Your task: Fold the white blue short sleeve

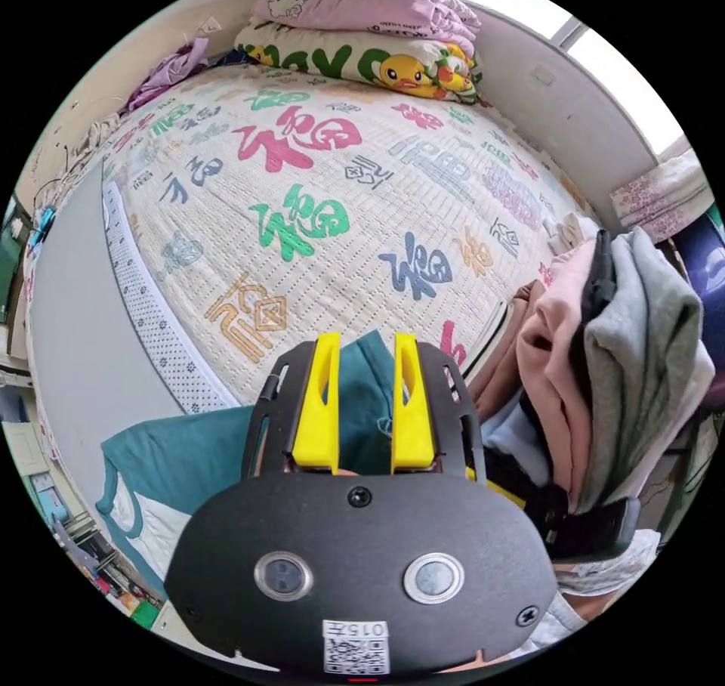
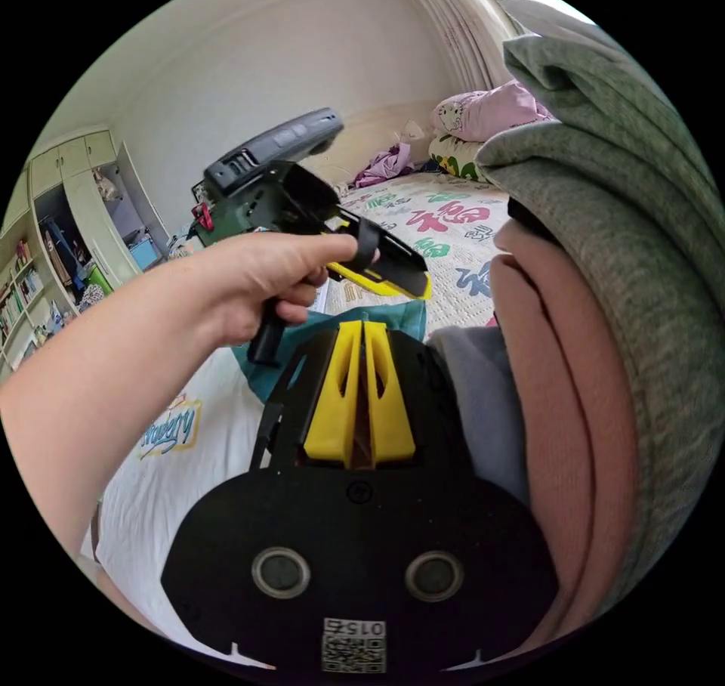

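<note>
The white short-sleeve shirt (image 2: 189, 444), with teal sleeves and a small chest print, lies spread on the near edge of the bed. In the left gripper view its teal sleeve (image 1: 166, 452) and white body sit at the lower left. My left gripper (image 1: 366, 372) is open just above teal cloth, which shows between its yellow jaws. A person's hand holds that left gripper (image 2: 408, 282) above the shirt in the right gripper view. My right gripper (image 2: 362, 331) has its jaws shut together close to the teal sleeve edge (image 2: 404, 316). No cloth is visible between them.
A quilt with coloured characters (image 1: 317, 187) covers the bed, and pillows (image 1: 362, 44) are stacked at its far end. A tall pile of folded pink and grey clothes (image 1: 612, 369) stands close on the right (image 2: 604, 278). Shelves and cupboards (image 2: 68, 217) line the left wall.
</note>
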Motion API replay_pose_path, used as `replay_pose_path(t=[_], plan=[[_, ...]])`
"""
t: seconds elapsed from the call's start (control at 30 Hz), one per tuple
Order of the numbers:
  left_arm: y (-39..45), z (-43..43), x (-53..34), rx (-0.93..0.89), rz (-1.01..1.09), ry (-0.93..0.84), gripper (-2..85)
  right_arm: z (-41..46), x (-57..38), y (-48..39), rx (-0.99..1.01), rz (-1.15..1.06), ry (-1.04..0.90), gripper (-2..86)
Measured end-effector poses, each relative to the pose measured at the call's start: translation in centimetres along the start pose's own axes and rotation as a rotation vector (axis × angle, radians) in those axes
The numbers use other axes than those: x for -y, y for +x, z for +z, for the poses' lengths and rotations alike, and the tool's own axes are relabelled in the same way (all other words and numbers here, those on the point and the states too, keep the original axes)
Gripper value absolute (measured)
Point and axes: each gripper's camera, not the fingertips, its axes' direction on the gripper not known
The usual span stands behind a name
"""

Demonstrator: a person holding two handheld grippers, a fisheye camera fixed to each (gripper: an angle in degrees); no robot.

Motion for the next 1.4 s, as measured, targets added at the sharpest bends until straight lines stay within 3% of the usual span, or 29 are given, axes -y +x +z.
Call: replay_pose_path(t=[0.17, 0.37, 0.5, 0.63, 0.83, 0.93, 1.03, 1.2, 1.4], plan=[[-0.6, 3.0, -0.5, 0.019, -0.056, 0.005, 4.1, -0.2, 0.4, 0.5, 0.026, -0.007, 0.010, -0.5], [-4.0, -3.9, -7.7, 0.004, -0.143, 0.287, 0.1, -2.4, 1.9, 0.8, 0.071, -0.041, 0.006, -0.4], [-9.1, -11.1, -18.5, -0.030, -0.239, 0.529, -0.2, -5.1, 2.5, -0.2, 0.131, -0.082, 0.034, -0.3], [-12.6, -14.0, -31.3, -0.055, -0.273, 0.617, -0.3, -7.5, 1.9, -3.4, 0.205, -0.263, -0.026, -0.1], [-14.4, -9.9, -46.1, -0.042, -0.320, 0.572, 0.0, -5.9, -0.8, -4.6, 0.376, -0.388, -0.264, 0.4], [-15.5, -6.2, -49.5, -0.079, -0.344, 0.486, 0.9, -3.3, -1.5, -5.1, 0.424, -0.535, -0.501, 1.5], [-16.5, -4.3, -51.3, -0.105, -0.339, 0.405, 3.6, -1.7, -1.4, -4.5, 0.406, -0.638, -0.665, 5.2], [-18.8, -6.8, -51.4, -0.074, -0.356, 0.455, 6.2, -1.5, 2.6, 1.1, 0.370, -0.423, -0.485, 6.3], [-20.7, -5.6, -42.4, -0.084, -0.382, 0.445, 6.3, 3.8, 4.0, 4.1, 0.339, -0.292, -0.538, 6.5]])
